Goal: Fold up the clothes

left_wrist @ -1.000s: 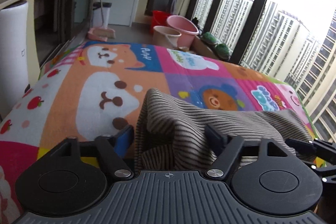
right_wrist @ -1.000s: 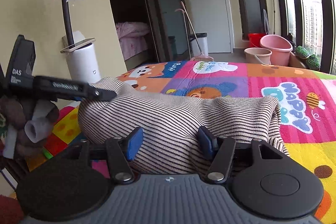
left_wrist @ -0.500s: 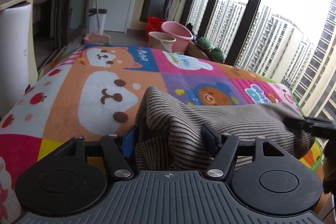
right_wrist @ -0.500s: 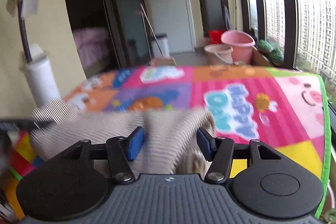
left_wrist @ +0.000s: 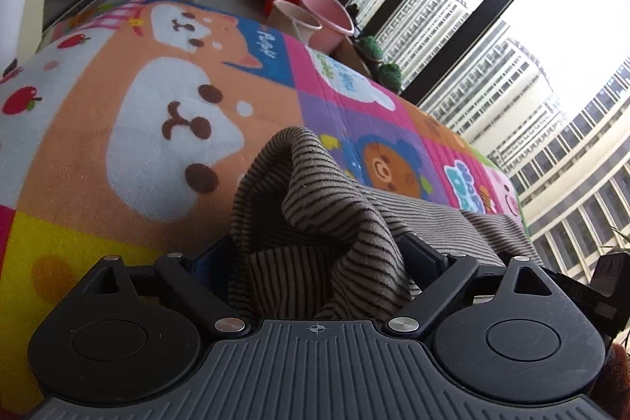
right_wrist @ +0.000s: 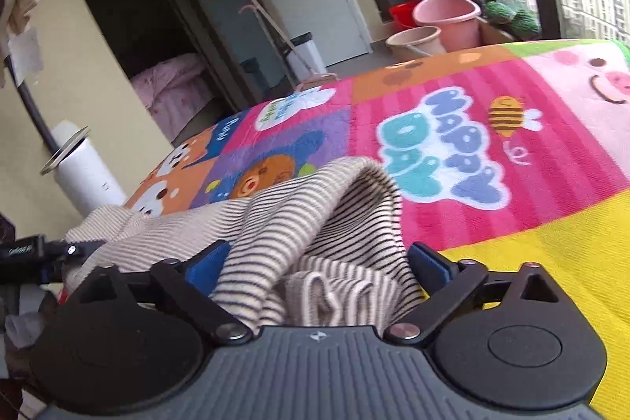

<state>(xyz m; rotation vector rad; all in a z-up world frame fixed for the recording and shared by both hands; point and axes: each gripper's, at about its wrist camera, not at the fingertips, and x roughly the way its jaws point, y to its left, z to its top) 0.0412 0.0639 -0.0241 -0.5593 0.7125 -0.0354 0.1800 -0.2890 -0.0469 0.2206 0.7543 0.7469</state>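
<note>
On one mat (left_wrist: 98, 152), one striped garment (left_wrist: 327, 207).

Both the left gripper (left_wrist: 319, 254) and the right gripper (right_wrist: 319, 264) have just been opening, their jaws now wide around the bunched striped garment (left_wrist: 327, 223); both views tilt.

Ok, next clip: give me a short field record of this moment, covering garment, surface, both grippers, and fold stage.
garment: striped top, bunched up at the near edge
surface: cartoon blanket
left gripper: jaws wide, just been opening, cloth lying loose between them
right gripper: jaws wide, just been opening, cloth between them, not pinched
fold stage: a fold looks just let go; top not yet flat
</note>
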